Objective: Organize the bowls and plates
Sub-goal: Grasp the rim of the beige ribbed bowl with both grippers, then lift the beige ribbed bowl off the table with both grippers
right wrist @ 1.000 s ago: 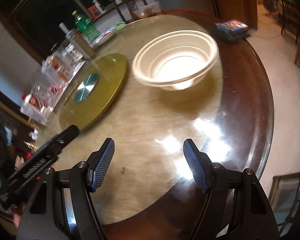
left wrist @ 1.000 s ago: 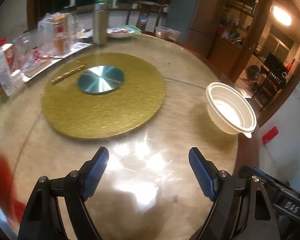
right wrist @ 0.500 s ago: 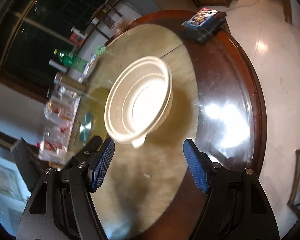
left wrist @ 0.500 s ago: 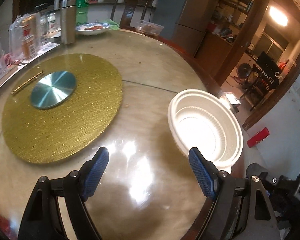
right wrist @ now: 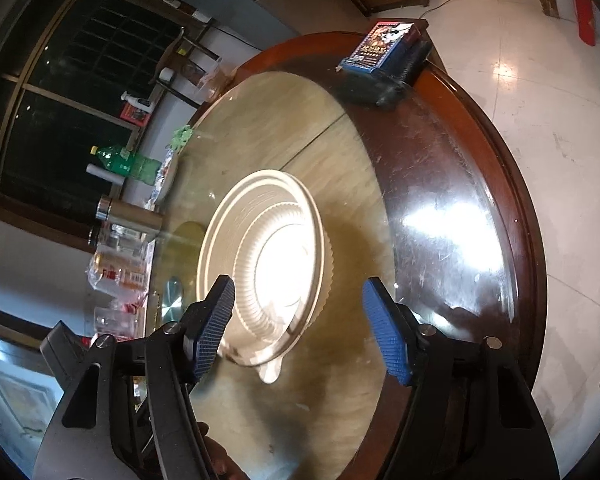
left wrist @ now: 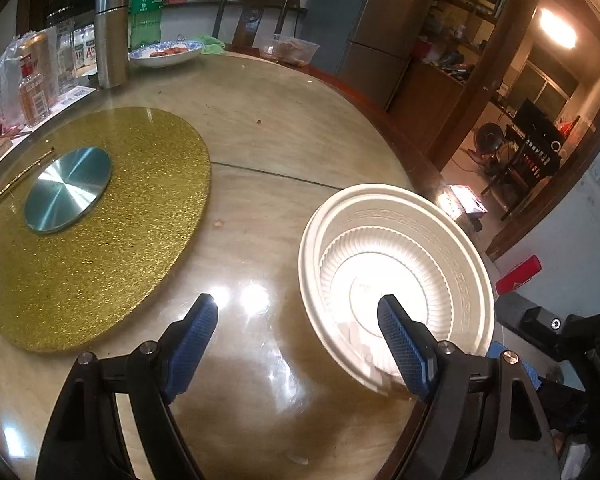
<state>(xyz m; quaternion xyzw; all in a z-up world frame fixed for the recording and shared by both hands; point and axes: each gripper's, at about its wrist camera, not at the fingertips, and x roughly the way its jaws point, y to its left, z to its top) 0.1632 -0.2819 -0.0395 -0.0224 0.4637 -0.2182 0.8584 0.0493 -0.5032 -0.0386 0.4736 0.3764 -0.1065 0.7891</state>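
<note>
Progress: early stage, nothing sorted yet as far as can be judged. Only one task item is seen, a white ribbed plastic bowl (left wrist: 396, 280), upright on the glass-topped round table (left wrist: 284, 128), near the right edge, right of the gold turntable disc (left wrist: 100, 220). No stack or second bowl is visible. One blue-rimmed plate (left wrist: 166, 52) with food is seen at the far side beside a steel flask (left wrist: 111, 40) and a green bottle (left wrist: 146, 8); whether it counts for the task cannot be told.

Left gripper (left wrist: 296, 340): jaws spread wide, nothing held. Its right finger overlaps the bowl's near rim in the left wrist view; contact cannot be confirmed.

Right gripper (right wrist: 300, 320): jaws are closing, not yet on anything. The bowl's near rim and its small tab (right wrist: 270, 372) are seen between the two fingers in the right wrist view, with the left finger level with the rim; no pad is pressed on it.

Judged step: bowl is being approached for a rim grasp, likely by the right gripper. Left to do: grasp, lift, placement somewhere — destination not evident. Small box (right wrist: 384, 48) at the far table edge is untouched.
</note>
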